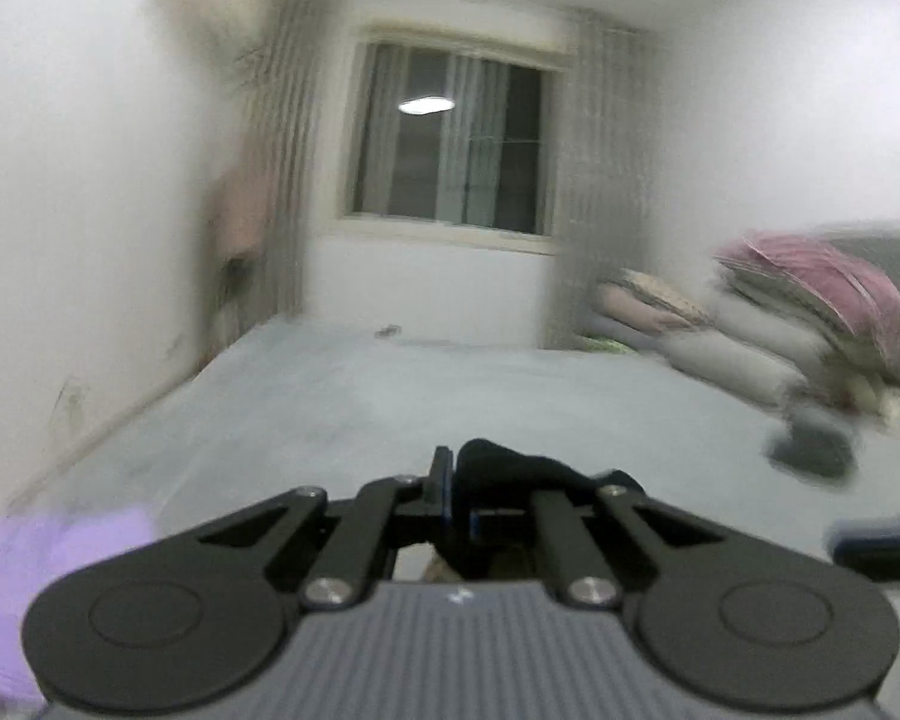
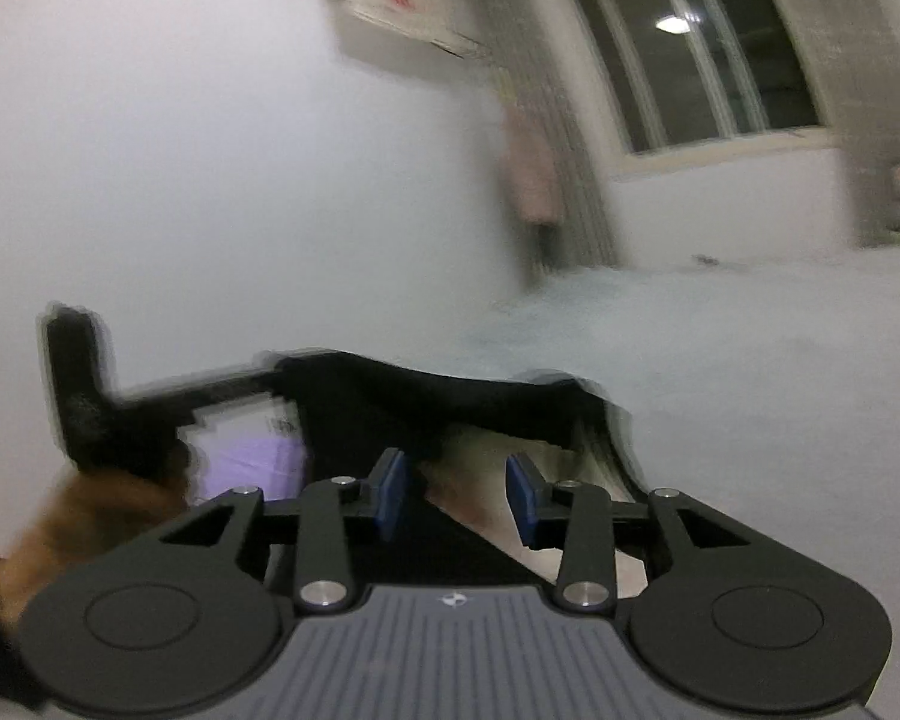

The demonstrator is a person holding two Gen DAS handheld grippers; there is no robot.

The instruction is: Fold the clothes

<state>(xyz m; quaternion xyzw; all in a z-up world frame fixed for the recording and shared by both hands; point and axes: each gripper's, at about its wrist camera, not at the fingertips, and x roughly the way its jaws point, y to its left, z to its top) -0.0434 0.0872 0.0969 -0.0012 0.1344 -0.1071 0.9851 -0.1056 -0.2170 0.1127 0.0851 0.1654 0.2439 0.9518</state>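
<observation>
The left gripper [image 1: 457, 495] has its fingers squeezed together on a bunch of black cloth [image 1: 498, 465]. The cloth pokes up between the two fingers and spills a little to the right of them. Below and ahead is the pale blue bed [image 1: 390, 396], so the cloth is held up above it.

The right gripper [image 2: 459, 495] has its fingers wide apart, with the blue pads [image 2: 393, 489] showing and nothing between them. The same black cloth [image 2: 426, 396] hangs stretched across just in front of these fingers, a bit above them, and does not touch the pads. At the far left of that view a hand [image 2: 90, 510] holds the other gripper (it is very blurry), and the cloth runs from there.

A purple thing [image 1: 60, 564] lies on the bed at the left. Pillows and a pink blanket [image 1: 810, 288] sit piled at the right side of the bed. A small dark thing [image 1: 810, 447] lies near them; it is too blurry to tell what it is. A window [image 1: 450, 138] with gray curtains is on the far wall.
</observation>
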